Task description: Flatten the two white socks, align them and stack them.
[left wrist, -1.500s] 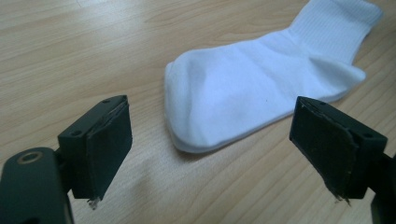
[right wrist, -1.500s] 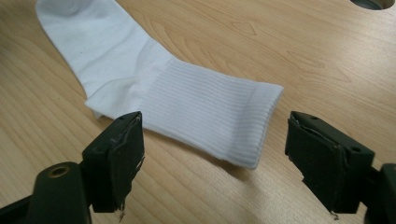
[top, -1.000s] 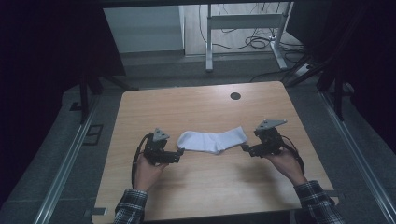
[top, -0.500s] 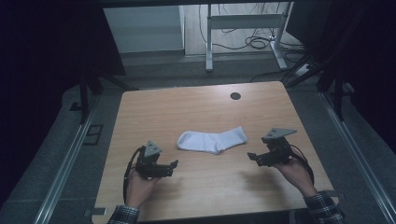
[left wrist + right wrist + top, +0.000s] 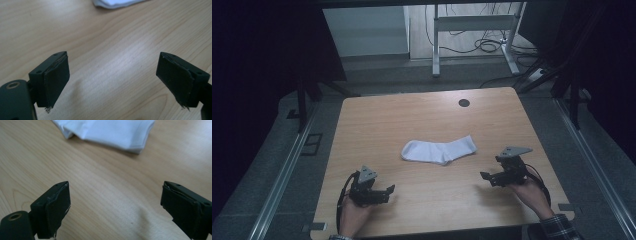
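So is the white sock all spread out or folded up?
Folded. The sock lies flat on the table, doubled over, with layered edges showing in the right gripper view.

The sock (image 5: 439, 150) is soft white knit cloth, matt. The desk (image 5: 412, 115) is pale wood-grain with a smooth, faintly sheeny finish. Each claw's pads (image 5: 56, 80) look like matt black rubber, frayed at the edges.

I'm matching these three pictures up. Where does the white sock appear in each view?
High view: white sock lies mid-table, between and beyond both grippers.
Left gripper view: one edge at the top, right of centre.
Right gripper view: across the top, centre.
Shared landmark: the light wooden table under it.
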{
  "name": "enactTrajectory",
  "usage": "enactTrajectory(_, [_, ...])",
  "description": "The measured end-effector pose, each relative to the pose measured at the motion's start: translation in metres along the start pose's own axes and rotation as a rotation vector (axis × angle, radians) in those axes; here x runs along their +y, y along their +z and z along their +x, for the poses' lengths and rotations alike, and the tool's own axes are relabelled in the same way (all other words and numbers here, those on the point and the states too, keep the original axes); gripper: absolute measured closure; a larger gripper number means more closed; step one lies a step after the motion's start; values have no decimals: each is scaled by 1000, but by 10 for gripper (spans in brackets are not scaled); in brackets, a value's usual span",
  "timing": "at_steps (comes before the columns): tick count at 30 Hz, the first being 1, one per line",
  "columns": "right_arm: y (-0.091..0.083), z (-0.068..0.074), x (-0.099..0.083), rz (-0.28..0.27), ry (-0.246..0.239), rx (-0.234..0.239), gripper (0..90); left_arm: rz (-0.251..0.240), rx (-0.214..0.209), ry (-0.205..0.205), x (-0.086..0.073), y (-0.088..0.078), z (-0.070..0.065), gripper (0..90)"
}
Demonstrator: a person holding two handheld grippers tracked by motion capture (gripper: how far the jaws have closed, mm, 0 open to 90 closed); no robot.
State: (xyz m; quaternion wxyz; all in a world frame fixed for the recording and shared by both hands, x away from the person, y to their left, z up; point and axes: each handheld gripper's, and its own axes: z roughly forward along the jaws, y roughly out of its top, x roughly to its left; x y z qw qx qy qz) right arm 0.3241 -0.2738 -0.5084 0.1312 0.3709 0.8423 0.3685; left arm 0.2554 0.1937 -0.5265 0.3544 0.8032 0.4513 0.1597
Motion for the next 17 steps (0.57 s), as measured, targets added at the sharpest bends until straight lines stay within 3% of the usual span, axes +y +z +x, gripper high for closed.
enactTrajectory(8, [20, 3, -18, 93, -46, -5, 62, 60, 15, 33, -8, 8, -3, 117])
enactTrajectory(17, [20, 3, -23, 68, -66, -5, 56, 70, 7, 35, -12, 11, -3, 112])
